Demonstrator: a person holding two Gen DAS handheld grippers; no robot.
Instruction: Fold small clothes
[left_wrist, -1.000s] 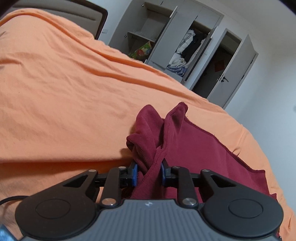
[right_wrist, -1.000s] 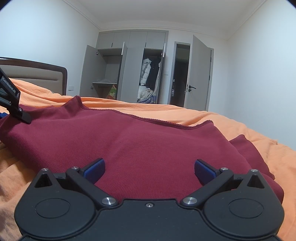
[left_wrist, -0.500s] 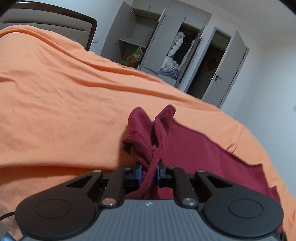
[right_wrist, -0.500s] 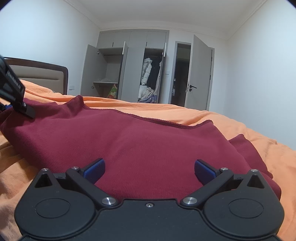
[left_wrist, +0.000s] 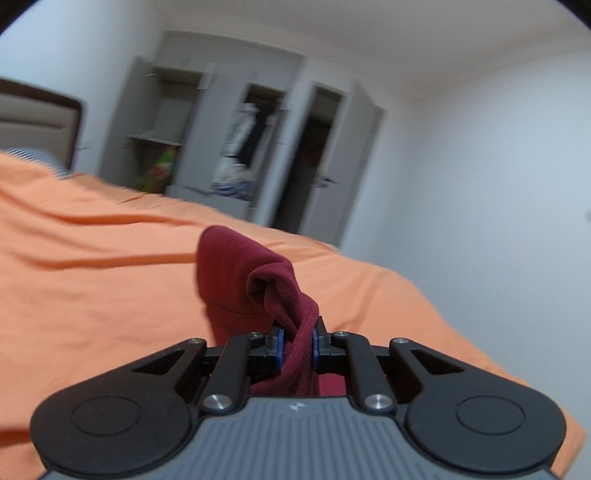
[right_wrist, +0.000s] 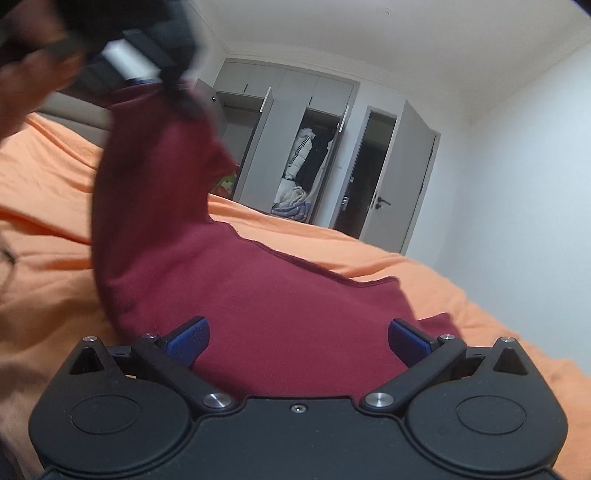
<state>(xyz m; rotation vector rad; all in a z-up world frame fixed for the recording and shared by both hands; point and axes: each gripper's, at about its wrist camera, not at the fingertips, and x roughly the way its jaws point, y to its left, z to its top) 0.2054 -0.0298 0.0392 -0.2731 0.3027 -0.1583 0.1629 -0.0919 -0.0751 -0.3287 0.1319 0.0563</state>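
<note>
Each tool is matte black plastic. The left gripper (left_wrist: 297, 343) carries a ribbed grey top plate at 6 o'clock with a small white mark, round black discs at 7 and 5 o'clock, silver screws on the linkage bars and blue pads on the jaws. The right gripper (right_wrist: 297, 338) has a smooth black plate, the same discs, silver screws and blue pads.

Both wrist views low over bed (left_wrist: 92, 280), facing wardrobe (right_wrist: 295, 147), seemingly close
</note>
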